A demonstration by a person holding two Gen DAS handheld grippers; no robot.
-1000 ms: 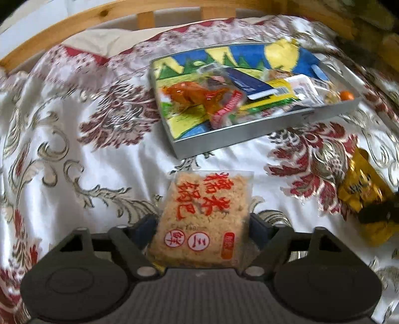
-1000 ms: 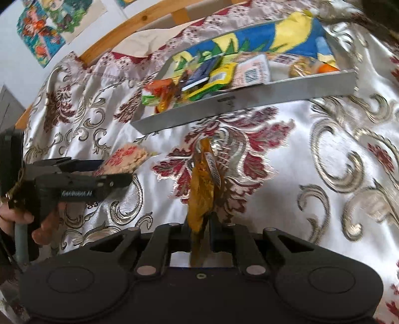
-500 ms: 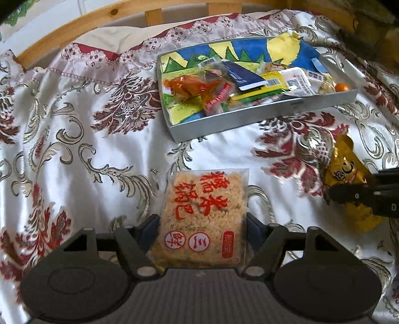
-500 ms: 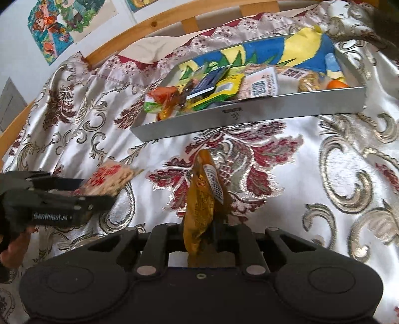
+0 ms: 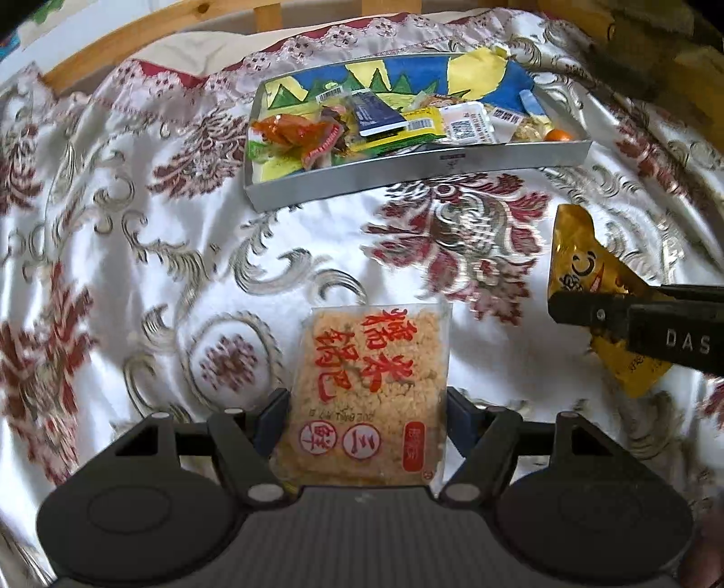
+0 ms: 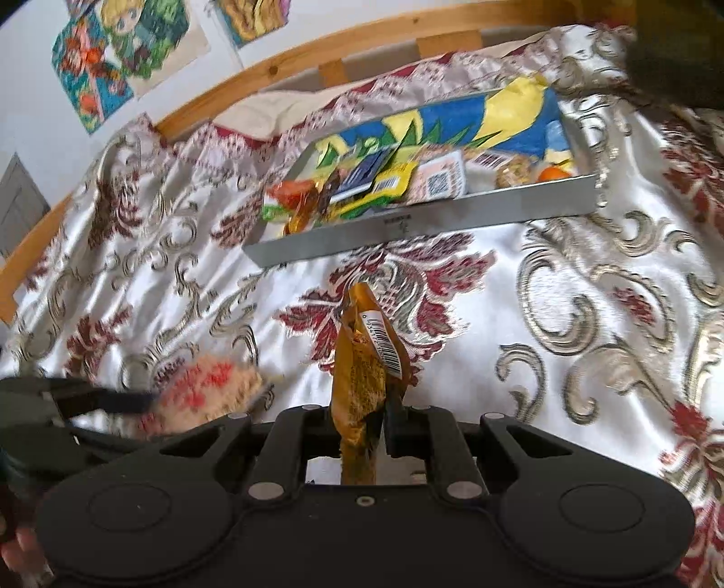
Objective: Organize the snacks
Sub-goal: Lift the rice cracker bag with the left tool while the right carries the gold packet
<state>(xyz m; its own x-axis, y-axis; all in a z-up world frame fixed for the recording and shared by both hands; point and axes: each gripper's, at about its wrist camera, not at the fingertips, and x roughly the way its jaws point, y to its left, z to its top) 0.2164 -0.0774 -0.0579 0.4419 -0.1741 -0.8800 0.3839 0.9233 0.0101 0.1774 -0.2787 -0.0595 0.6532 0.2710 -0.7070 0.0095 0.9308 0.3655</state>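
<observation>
A flat clear rice-cracker packet with red Chinese characters (image 5: 369, 393) is clamped in the left gripper (image 5: 367, 411), long axis pointing toward the grey snack tray (image 5: 421, 169). A crinkled yellow foil packet (image 6: 364, 375) is pinched edge-on in the right gripper (image 6: 366, 427), barcode visible; "DAS" is legible on that gripper.

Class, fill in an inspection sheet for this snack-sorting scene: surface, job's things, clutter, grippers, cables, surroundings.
Surface: patterned satin bedspread.
Job's things: metal tray partly filled with snack packets; rice cracker pack; yellow snack pouch.
Clutter: nothing seen.
Grippers: left gripper clamps the rice cracker pack by its sides; right gripper shut on the yellow snack pouch; both short of the tray.
Cables: nothing seen.
Surroundings: wooden bed frame; wall pictures.
</observation>
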